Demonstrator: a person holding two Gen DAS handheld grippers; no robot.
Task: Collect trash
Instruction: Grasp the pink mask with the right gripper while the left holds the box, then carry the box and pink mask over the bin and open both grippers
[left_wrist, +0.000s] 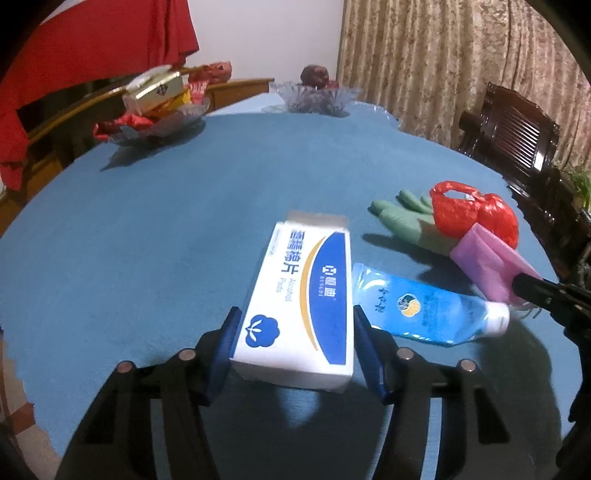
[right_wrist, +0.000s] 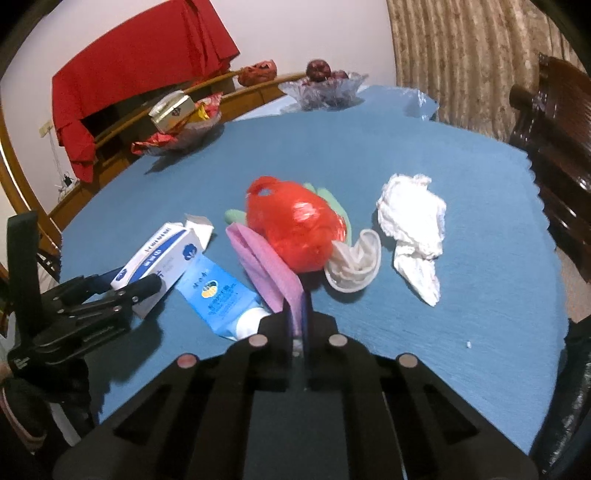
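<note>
A white and blue alcohol pad box (left_wrist: 295, 295) lies on the blue tablecloth (left_wrist: 166, 221), and my left gripper (left_wrist: 296, 312) is shut on its near end, a blue pad against each side. The same box (right_wrist: 162, 254) and left gripper (right_wrist: 136, 280) show at the left in the right wrist view. My right gripper (right_wrist: 295, 314) is shut on the tip of a purple folded wrapper (right_wrist: 266, 262). A blue tube (right_wrist: 218, 295) lies between box and wrapper. Behind them sit a red plastic bag (right_wrist: 295, 229), a green glove (left_wrist: 406, 218), a whitish rubber piece (right_wrist: 354, 262) and a crumpled white tissue (right_wrist: 410, 218).
At the table's far side stand a glass dish of wrapped snacks (left_wrist: 159, 114) and a glass fruit bowl (left_wrist: 314, 96). A dark wooden chair (left_wrist: 517, 136) stands at the right edge, with a curtain behind. Red cloth (right_wrist: 129, 74) hangs over furniture at the far left.
</note>
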